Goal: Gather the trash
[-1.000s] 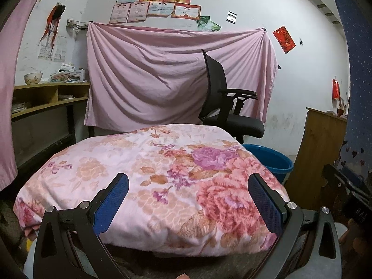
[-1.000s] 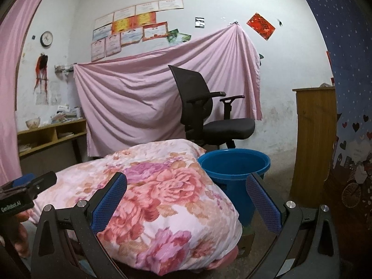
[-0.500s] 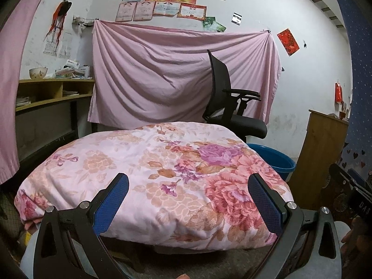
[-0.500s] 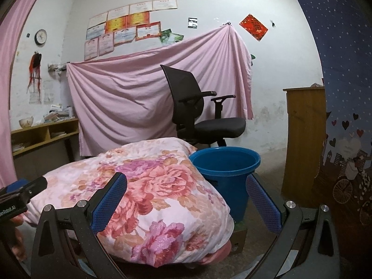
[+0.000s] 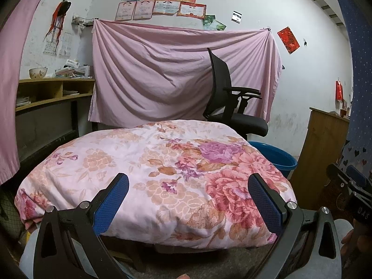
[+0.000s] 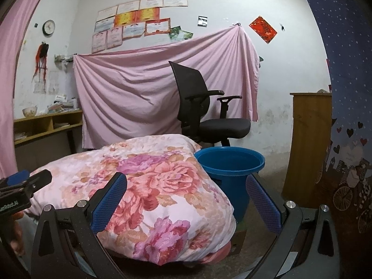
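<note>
Your jaws stand wide apart on both the left gripper (image 5: 187, 196) and the right gripper (image 6: 186, 195), with nothing between them, so you look to be at the very start, searching for trash rather than carrying any. No loose piece of trash shows in either view; where it lies cannot be told from here. The likely bin is the round blue plastic bucket (image 6: 229, 162), sitting on the floor at about two o'clock from the right gripper, close against the edge of the pink floral quilt-covered mound (image 5: 148, 172); its inside looks bare as far as the rim lets you see. In the left view the bucket (image 5: 277, 157) peeks out at two o'clock behind the quilt. Next, you probably need to tilt the cameras down and sweep the floor around the mound.
</note>
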### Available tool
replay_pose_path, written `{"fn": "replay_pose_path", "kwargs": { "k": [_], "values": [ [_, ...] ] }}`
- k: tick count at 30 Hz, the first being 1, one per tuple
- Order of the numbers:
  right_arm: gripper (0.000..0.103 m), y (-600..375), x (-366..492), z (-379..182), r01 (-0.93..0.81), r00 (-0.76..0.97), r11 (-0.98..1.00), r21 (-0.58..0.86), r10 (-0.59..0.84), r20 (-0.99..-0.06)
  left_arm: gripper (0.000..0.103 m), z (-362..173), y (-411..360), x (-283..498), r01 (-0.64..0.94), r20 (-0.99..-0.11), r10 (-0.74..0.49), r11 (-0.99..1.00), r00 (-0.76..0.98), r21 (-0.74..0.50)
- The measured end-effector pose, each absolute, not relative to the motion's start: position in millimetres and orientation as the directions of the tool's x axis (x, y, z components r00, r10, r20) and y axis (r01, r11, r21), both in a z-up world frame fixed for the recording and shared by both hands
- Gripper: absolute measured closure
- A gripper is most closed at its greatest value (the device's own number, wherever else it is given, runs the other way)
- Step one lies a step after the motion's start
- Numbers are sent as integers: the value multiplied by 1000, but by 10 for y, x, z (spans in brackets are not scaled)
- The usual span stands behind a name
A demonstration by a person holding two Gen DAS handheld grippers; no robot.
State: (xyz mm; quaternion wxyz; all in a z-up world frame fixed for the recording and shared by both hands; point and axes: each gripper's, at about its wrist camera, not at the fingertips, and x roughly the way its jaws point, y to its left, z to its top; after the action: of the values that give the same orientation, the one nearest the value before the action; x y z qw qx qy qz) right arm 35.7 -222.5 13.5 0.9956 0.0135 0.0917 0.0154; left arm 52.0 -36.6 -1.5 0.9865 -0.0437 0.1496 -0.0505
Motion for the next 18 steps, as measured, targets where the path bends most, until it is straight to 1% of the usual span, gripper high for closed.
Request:
{"fn": "replay_pose_path", "kwargs": {
  "k": [18],
  "values": [
    [0, -2219, 363, 129, -29, 982, 999, 31, 34, -184, 3, -11, -383, 519, 87, -290, -113, 991, 950, -101]
  ]
}}
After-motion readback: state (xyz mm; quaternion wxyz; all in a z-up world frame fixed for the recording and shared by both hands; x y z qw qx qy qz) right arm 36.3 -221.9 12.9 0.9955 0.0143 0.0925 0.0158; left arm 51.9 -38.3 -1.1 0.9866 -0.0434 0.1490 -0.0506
